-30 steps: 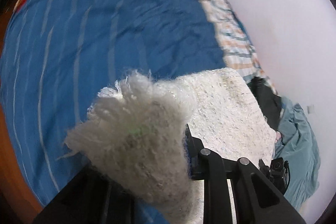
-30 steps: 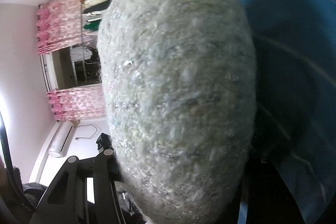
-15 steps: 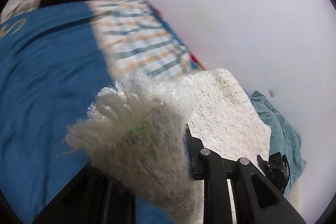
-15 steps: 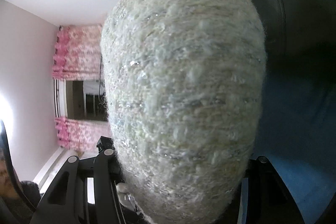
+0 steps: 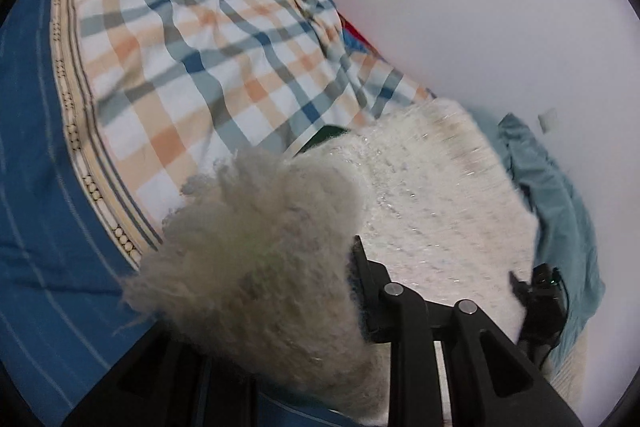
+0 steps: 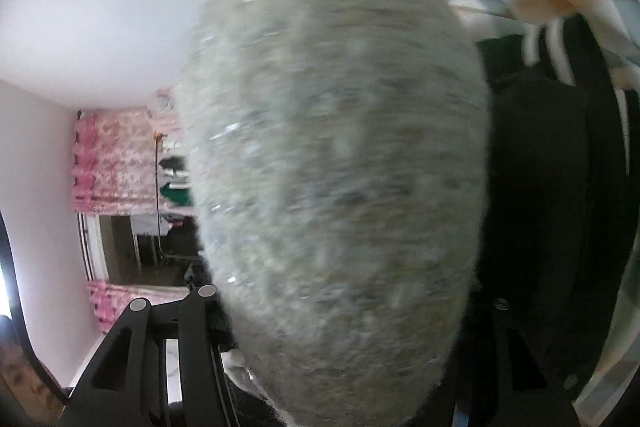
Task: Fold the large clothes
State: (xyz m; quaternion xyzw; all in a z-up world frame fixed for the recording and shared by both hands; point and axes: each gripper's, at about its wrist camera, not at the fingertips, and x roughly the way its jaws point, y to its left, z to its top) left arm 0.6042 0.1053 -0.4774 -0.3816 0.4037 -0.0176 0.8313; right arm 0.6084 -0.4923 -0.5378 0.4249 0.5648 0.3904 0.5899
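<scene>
- The fuzzy cream knit (image 5: 432,203) was up in the air between both grippers, stretched from the left one across toward the wall side, above the bed. In the right wrist view it (image 6: 332,163) filled most of the frame, bunched right in front of the lens.
- Handling guess: soft, floppy, thick and fairly light. Fluffy yarn looked grippy, not slippery, but it bulks up in the jaws, and loose fibres could snag. Best held at edges or corners so it hangs flat.
- The left gripper (image 5: 280,267) was clamped on a fat wad of the knit's edge.
- The right gripper (image 6: 340,327) had knit bulging out between its fingers, so it looked clamped on it too, though the tips themselves were buried.
- Count: one knit, two grippers.
- Around it: one checked blanket (image 5: 192,39) lying on one blue striped sheet (image 5: 36,187), one teal garment (image 5: 568,227) against the wall, something dark with white stripes (image 6: 560,107) under the checked fabric, and pink curtains (image 6: 116,163) in two tiers.
</scene>
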